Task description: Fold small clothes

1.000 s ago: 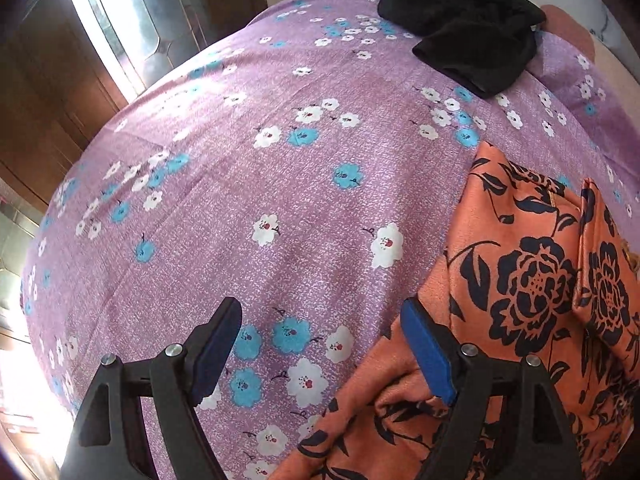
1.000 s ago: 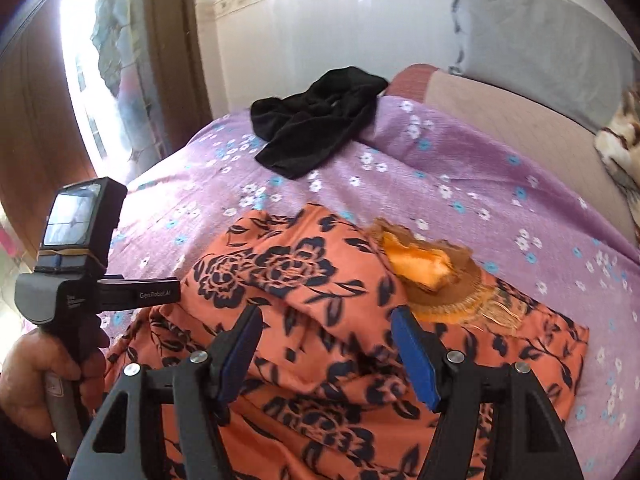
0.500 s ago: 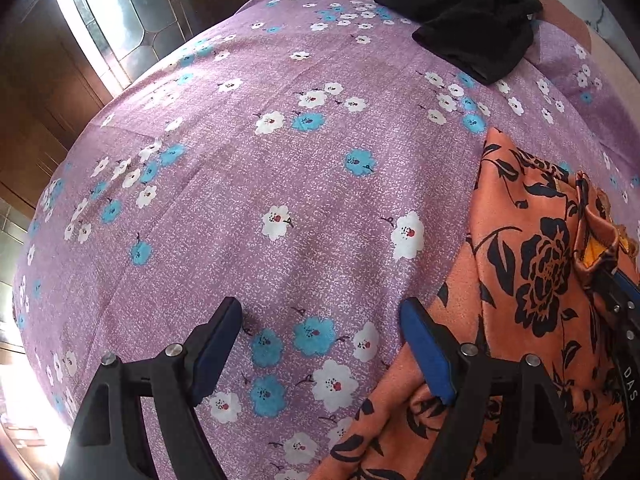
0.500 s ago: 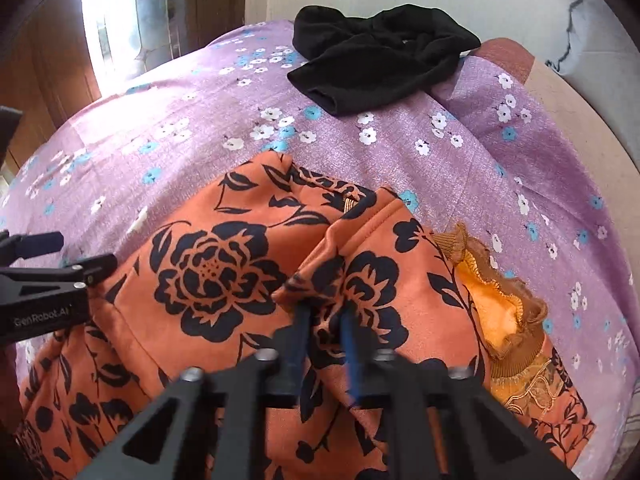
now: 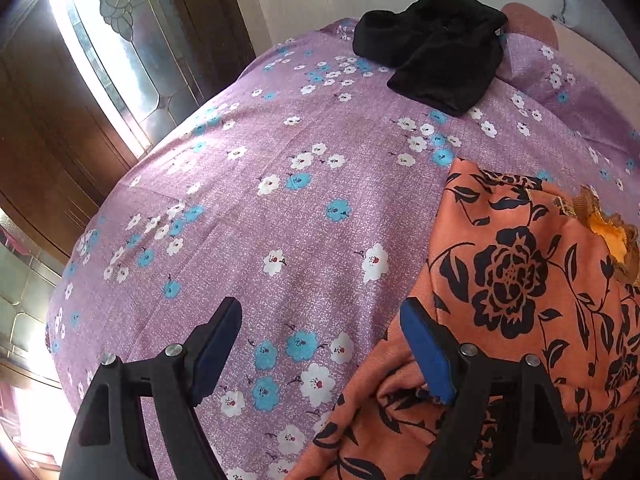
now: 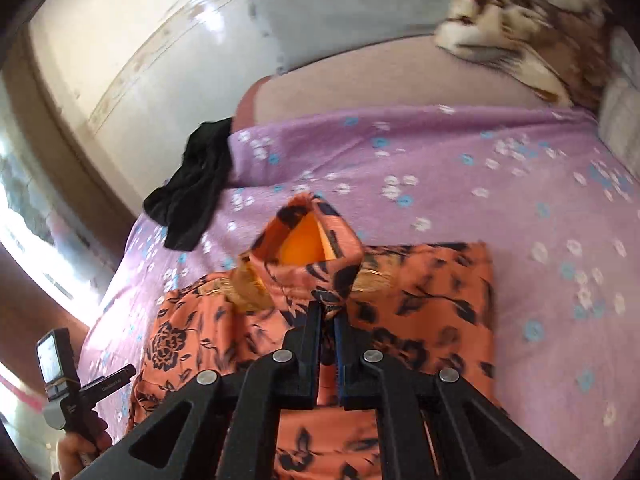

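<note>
An orange garment with black flowers point(image 5: 520, 280) lies on the purple flowered bedsheet point(image 5: 280, 208), at the right in the left wrist view. My left gripper point(image 5: 320, 328) is open and empty above the sheet, its right finger at the garment's left edge. In the right wrist view my right gripper point(image 6: 328, 320) is shut on a fold of the orange garment point(image 6: 420, 300) and holds it up, so the orange lining point(image 6: 300, 248) shows. The left gripper's handle point(image 6: 64, 392) shows at the lower left there.
A crumpled black garment point(image 5: 432, 52) lies at the far end of the bed, and shows in the right wrist view point(image 6: 196, 188). A window and dark wooden frame point(image 5: 100, 60) stand to the left. A grey pillow point(image 6: 340, 12) and patterned blanket point(image 6: 520, 20) lie beyond.
My right gripper closed on a fold of the orange garment and lifted it, swinging toward the right. My left gripper stayed open and tilted upward slightly.
</note>
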`<state>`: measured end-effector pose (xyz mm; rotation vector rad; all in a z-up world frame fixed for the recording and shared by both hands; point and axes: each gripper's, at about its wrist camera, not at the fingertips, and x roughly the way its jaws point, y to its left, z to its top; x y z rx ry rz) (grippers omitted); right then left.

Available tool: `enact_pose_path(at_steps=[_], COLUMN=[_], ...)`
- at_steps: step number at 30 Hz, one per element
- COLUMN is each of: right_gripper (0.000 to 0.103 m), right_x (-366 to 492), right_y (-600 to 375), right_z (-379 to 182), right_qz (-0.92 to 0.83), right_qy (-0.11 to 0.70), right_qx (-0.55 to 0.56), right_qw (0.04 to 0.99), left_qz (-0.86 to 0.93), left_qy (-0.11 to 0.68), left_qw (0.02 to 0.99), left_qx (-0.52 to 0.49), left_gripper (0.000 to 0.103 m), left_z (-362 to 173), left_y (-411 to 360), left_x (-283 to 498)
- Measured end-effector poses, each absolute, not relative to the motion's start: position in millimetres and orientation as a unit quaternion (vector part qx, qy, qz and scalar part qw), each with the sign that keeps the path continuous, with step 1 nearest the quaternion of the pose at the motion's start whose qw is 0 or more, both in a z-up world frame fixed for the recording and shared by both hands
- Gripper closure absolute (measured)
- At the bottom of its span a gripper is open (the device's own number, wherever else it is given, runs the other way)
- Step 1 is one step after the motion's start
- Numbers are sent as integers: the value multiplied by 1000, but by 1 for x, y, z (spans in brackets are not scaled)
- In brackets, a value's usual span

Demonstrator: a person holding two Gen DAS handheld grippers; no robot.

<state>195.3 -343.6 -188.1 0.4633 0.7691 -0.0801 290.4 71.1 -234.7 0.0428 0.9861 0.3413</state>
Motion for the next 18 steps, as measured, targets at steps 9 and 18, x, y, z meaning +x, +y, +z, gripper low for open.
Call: enact_pose_path(at_steps=[9,18], right_gripper=[92,83], right_x=[138,201], right_y=[-412,-361], right_z=[-232,-225], right_qz=[-146,-78], right_qy=[410,400], right_qx=[333,265], right_qw=[836,874], left_qz=[142,129], left_qy=[422,481], left_qw=[892,860], left_qx=[75,108], left_gripper=[21,21], left_z=[-225,-260], left_y=[34,19], left_x=[279,293])
